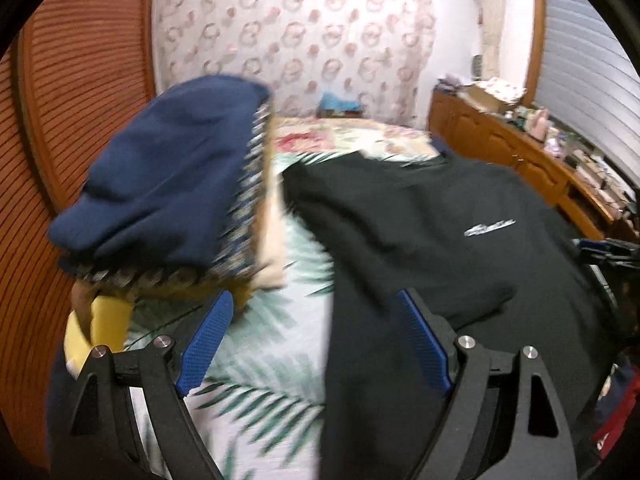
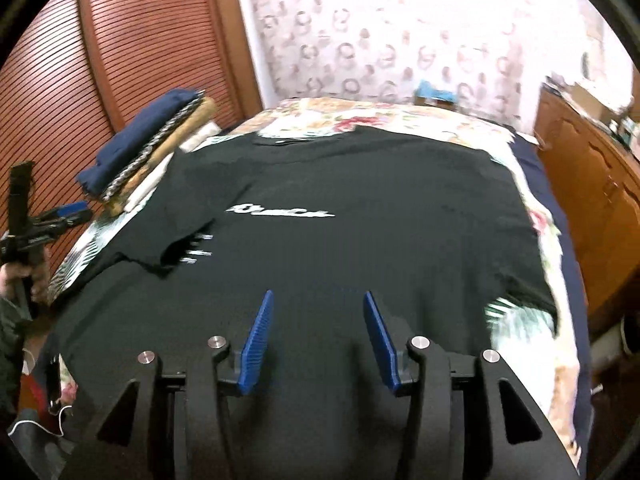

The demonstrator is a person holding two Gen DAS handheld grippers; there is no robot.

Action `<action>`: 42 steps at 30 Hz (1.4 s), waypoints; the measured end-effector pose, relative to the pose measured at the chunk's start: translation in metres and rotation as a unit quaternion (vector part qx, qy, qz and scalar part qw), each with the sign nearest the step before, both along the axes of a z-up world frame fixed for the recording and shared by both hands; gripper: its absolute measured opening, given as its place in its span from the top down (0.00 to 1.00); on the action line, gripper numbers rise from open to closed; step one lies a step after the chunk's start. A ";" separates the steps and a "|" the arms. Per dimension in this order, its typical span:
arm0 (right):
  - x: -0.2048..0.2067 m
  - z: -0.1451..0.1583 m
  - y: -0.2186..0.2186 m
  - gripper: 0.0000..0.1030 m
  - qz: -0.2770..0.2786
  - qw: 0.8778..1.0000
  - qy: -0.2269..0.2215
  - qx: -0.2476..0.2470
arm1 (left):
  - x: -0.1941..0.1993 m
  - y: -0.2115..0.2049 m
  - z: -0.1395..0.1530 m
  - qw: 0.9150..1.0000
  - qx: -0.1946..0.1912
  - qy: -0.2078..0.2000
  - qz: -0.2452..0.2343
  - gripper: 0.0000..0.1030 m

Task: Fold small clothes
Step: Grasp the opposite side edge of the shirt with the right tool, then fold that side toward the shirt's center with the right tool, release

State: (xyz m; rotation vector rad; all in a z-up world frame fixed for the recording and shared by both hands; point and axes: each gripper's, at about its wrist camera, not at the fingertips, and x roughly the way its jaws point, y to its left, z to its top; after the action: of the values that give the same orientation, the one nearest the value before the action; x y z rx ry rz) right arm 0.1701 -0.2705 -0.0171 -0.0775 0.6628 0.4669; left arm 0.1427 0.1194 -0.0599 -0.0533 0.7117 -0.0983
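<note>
Black cotton T-shirt with white chest lettering (image 2: pixel 320 208) lies spread flat across the floral-covered bed (image 2: pixel 400 116). Stack of folded clothes, navy on top (image 1: pixel 168 184), sits at the bed's left edge. Left gripper (image 1: pixel 312 300) and right gripper (image 2: pixel 318 300) — both wide, gripping nothing.

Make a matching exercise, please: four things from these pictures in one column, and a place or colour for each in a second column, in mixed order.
1. black T-shirt
2. folded clothes pile
3. wooden dresser
4. gripper fingers

a. blue
b. spread flat on the bed
c. along the right wall
d. stacked at the bed's left edge

Pairs: 1-b, 2-d, 3-c, 4-a
</note>
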 end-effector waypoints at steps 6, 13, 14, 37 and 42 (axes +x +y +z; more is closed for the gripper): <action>0.001 0.002 -0.034 0.53 -0.050 0.999 0.007 0.000 | 0.019 -0.058 -0.001 0.998 -0.008 0.004 -0.056 0.18; 0.002 0.005 -0.078 0.53 -0.097 0.995 0.024 0.008 | 0.032 -0.128 -0.023 0.992 0.015 0.040 -0.117 0.18; 0.003 0.006 -0.081 0.53 -0.102 0.994 0.026 0.008 | 0.034 -0.134 -0.025 0.991 0.018 0.045 -0.122 0.18; 0.061 0.002 -0.106 0.72 -0.124 0.982 0.107 0.092 | 0.041 -0.180 -0.050 0.980 0.065 0.091 -0.165 0.01; 0.059 0.009 -0.103 0.90 -0.132 0.987 0.087 0.037 | 0.042 -0.179 -0.052 0.980 0.066 0.091 -0.164 0.00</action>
State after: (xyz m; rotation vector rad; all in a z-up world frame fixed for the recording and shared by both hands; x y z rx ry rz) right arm 0.2296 -0.3731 -0.0079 0.1212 0.8139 0.2441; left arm 0.1847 -0.0594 -0.1120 0.1855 0.9035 -0.3661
